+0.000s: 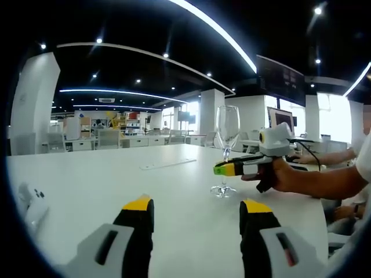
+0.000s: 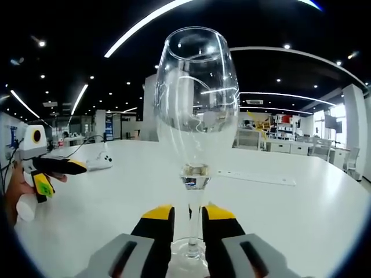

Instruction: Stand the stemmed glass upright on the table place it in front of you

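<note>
— Where do we find the stemmed glass?

— Upright on the white bench, foot flat on the top. In the right gripper view our right claw has its two yellow-tipped jaws drawn close on either side of the stem, just above the foot; whether they press the stem or only flank it, we cannot tell. In the left gripper view that same claw reaches in from the right, held in a hand, its yellow and green tip at the stem.

— Anything in the bowl?

— We see no liquid; the bowl is clear, with ceiling lights and office furniture showing through it.

— And our left claw?

— Its jaws stand wide apart with nothing between them, low over the bench, the glass beyond them and a little right. In the right gripper view it shows at the left edge. A small white device lies on the bench at the left of the left gripper view.
</note>
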`<action>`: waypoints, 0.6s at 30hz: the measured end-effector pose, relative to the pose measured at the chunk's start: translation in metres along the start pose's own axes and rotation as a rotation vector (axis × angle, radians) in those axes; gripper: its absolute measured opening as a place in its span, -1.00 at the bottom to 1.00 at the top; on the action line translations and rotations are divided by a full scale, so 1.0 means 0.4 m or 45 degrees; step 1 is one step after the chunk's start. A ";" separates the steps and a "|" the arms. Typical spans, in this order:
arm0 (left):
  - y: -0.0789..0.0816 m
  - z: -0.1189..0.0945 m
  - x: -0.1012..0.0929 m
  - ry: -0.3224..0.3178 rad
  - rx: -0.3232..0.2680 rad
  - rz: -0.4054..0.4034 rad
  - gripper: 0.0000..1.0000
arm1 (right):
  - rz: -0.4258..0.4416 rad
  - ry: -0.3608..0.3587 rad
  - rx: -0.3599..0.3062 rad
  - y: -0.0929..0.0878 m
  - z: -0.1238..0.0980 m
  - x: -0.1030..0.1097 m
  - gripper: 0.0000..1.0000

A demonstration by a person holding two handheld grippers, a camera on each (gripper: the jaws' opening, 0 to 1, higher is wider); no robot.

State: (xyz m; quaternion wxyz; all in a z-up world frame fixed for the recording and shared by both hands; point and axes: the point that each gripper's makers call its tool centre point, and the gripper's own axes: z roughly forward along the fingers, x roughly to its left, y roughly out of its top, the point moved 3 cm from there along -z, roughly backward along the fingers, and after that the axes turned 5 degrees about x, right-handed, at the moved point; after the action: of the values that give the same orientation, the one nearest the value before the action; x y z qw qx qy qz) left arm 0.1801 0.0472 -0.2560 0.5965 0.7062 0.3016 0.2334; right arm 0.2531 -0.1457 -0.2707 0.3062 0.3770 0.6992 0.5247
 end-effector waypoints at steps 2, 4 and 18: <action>0.000 0.000 0.000 -0.001 -0.001 0.000 0.19 | -0.003 -0.001 0.002 -0.001 0.000 -0.006 -0.54; 0.000 0.000 -0.001 -0.001 0.000 0.001 0.19 | -0.006 -0.003 0.003 -0.003 -0.004 -0.005 -0.54; -0.001 0.000 0.001 0.001 0.003 0.002 0.19 | -0.012 -0.018 -0.009 -0.003 -0.031 0.001 -0.52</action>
State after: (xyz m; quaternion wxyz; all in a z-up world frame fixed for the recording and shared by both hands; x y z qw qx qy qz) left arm 0.1803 0.0474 -0.2565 0.5954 0.7070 0.3015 0.2339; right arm 0.2426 -0.1517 -0.2687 0.3149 0.3763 0.6970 0.5229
